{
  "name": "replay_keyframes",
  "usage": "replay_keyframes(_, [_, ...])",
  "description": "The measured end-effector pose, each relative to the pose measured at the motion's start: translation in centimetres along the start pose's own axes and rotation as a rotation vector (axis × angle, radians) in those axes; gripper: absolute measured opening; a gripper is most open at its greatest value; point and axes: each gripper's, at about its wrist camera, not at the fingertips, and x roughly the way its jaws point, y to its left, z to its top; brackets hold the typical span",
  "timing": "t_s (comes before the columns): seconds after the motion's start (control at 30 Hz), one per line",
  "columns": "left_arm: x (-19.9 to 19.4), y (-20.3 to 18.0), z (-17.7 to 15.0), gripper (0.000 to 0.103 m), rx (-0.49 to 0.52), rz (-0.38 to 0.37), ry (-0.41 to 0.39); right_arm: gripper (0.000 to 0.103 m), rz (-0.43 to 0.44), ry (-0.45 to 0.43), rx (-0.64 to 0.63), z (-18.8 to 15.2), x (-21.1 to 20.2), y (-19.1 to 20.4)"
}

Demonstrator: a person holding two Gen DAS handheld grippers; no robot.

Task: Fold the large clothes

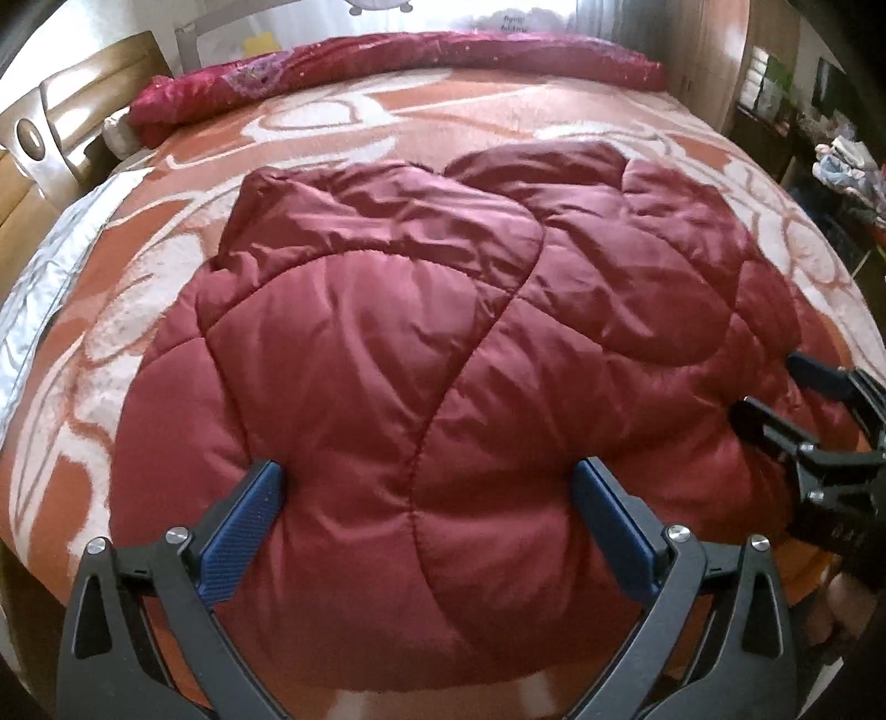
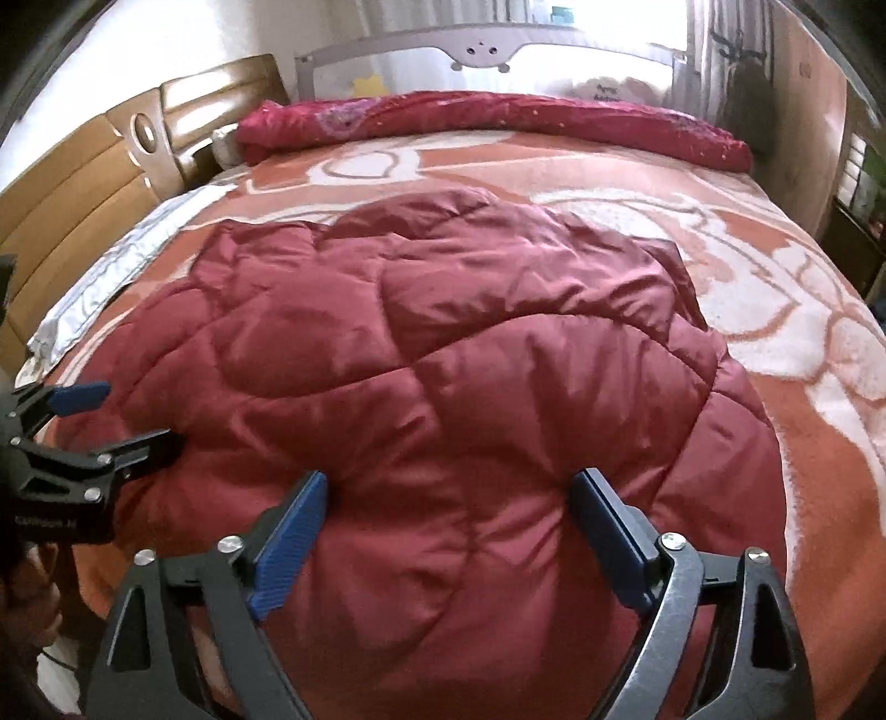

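A dark red quilted padded garment (image 1: 443, 310) lies spread on the bed, with a sleeve folded across its upper left. It also fills the right wrist view (image 2: 443, 354). My left gripper (image 1: 426, 498) is open, its blue pads wide apart astride the garment's near edge, the padding bulging between them. My right gripper (image 2: 448, 509) is open in the same way, astride the near edge further right. The right gripper also shows at the right edge of the left wrist view (image 1: 775, 393). The left gripper shows at the left edge of the right wrist view (image 2: 122, 421).
The bed has an orange and white patterned blanket (image 1: 343, 133). A rolled magenta quilt (image 1: 387, 66) lies along the far edge. A wooden headboard (image 2: 83, 183) stands at left. A grey bed rail (image 2: 487, 50) is behind, and cluttered furniture (image 1: 830, 155) at right.
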Motion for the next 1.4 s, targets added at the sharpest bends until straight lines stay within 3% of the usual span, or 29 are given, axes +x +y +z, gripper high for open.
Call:
replay_keyframes(0.17, [0.8, -0.3, 0.9, 0.103, -0.002, 0.012, 0.018, 0.098, -0.007, 0.022, 0.031, 0.7, 1.4, -1.0])
replay_keyframes(0.37, [1.0, -0.3, 1.5, 0.103, -0.008, 0.027, 0.033, 0.099, -0.014, 0.038, 0.037, 1.2, 1.7, -0.8])
replay_keyframes(0.53, [-0.3, 0.1, 2.4, 0.103, -0.016, 0.057, -0.013, 0.094, 0.013, -0.009, 0.062, 2.1, -0.1, -1.4])
replay_keyframes(0.87, [2.3, 0.1, 2.9, 0.103, -0.012, 0.048, 0.021, 0.098, 0.032, 0.045, 0.082, 1.7, 2.9, -2.5])
replay_keyframes(1.2, [3.0, 0.2, 3.3, 0.103, -0.011, 0.04, 0.028, 0.096, 0.015, 0.032, 0.075, 2.8, 1.8, -2.2])
replay_keyframes(1.4, [3.7, 0.1, 3.5, 0.103, 0.0, 0.049, 0.027, 0.102, 0.022, 0.069, 0.075, 2.5, 4.3, -2.7])
